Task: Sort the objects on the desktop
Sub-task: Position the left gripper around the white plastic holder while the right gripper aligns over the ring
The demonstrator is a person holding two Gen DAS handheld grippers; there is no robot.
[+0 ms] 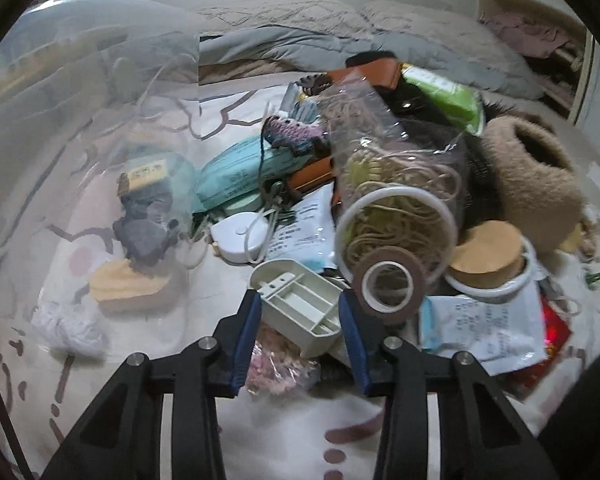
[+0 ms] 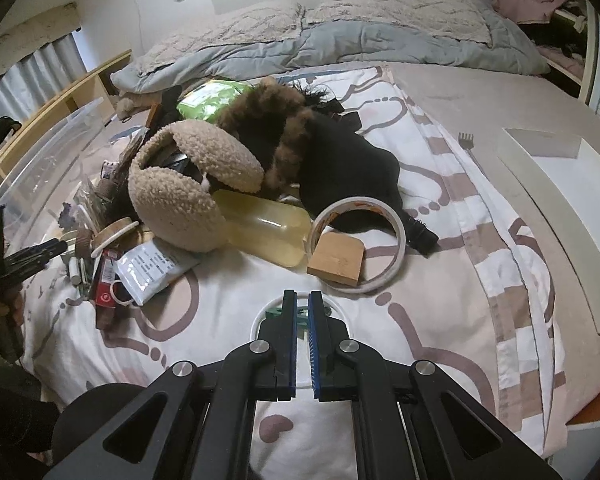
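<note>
A heap of small objects lies on the patterned bed sheet. In the left wrist view my left gripper (image 1: 300, 304) is shut on a beige plastic compartment tray (image 1: 300, 300), held between its blue pads (image 1: 247, 332). Behind it are a brown tape roll (image 1: 388, 285), a clear bag of twine (image 1: 392, 184), a white tape measure (image 1: 242, 240) and a green pouch (image 1: 236, 176). In the right wrist view my right gripper (image 2: 303, 298) is nearly closed on a white ring (image 2: 260, 312) with a green piece (image 2: 274, 312) lying on the sheet.
A clear plastic bin (image 1: 72, 132) stands at the left, holding several items. In the right wrist view lie a fluffy beige hat (image 2: 188, 184), black garment (image 2: 340, 160), yellow bottle (image 2: 268, 228), wooden block (image 2: 336, 258), a hoop (image 2: 396, 224) and a white board (image 2: 560, 208).
</note>
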